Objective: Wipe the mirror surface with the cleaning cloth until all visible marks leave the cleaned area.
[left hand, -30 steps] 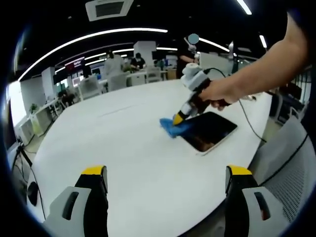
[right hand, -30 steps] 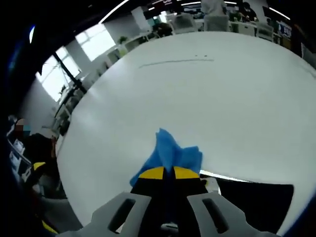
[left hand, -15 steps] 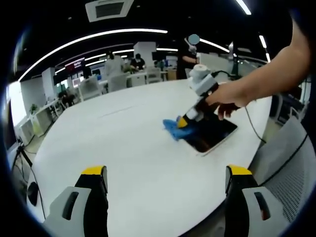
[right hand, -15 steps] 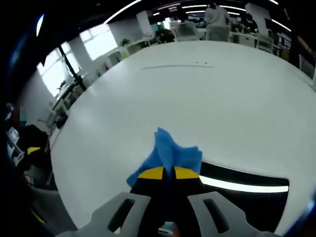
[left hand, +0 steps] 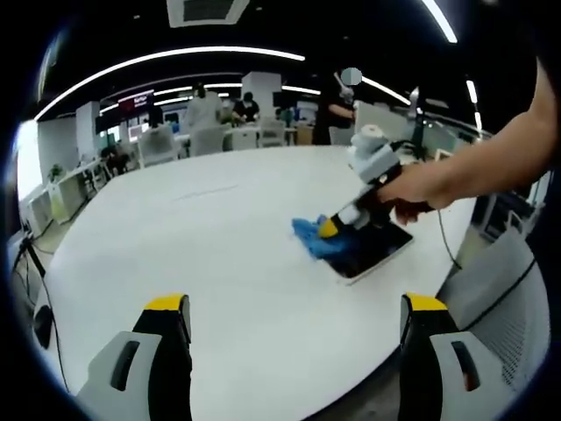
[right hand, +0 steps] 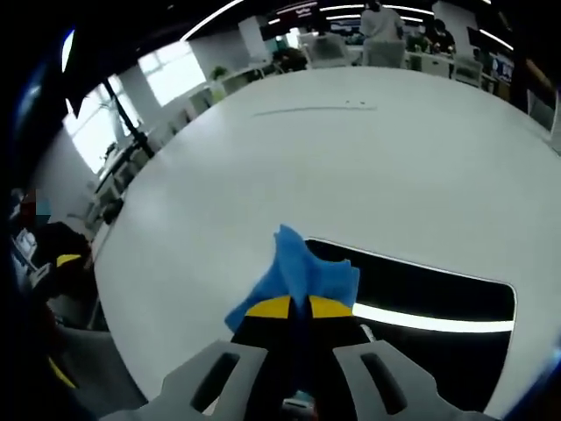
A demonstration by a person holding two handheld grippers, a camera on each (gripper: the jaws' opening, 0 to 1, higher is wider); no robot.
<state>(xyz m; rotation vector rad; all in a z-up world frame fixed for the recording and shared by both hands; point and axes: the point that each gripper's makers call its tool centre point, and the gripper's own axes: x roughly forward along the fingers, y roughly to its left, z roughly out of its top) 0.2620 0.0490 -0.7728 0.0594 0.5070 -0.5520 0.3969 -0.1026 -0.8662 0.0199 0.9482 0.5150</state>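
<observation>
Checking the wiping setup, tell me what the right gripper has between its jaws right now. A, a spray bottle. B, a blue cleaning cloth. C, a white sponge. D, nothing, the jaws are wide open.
B: in the right gripper view the right gripper has its jaws closed on the blue cleaning cloth, which bunches out ahead of the yellow tips over the edge of the mirror on the white table.

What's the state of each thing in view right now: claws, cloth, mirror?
right claw: shut on the blue cloth, over the mirror's edge.
left claw: open, holding nothing, above the table.
blue cloth: bunched, pinched in the right claw, lying across the mirror's near edge.
mirror: flat on the table, dark, reflecting a ceiling light strip; marks too small to tell.
white table: bears the mirror.
</observation>
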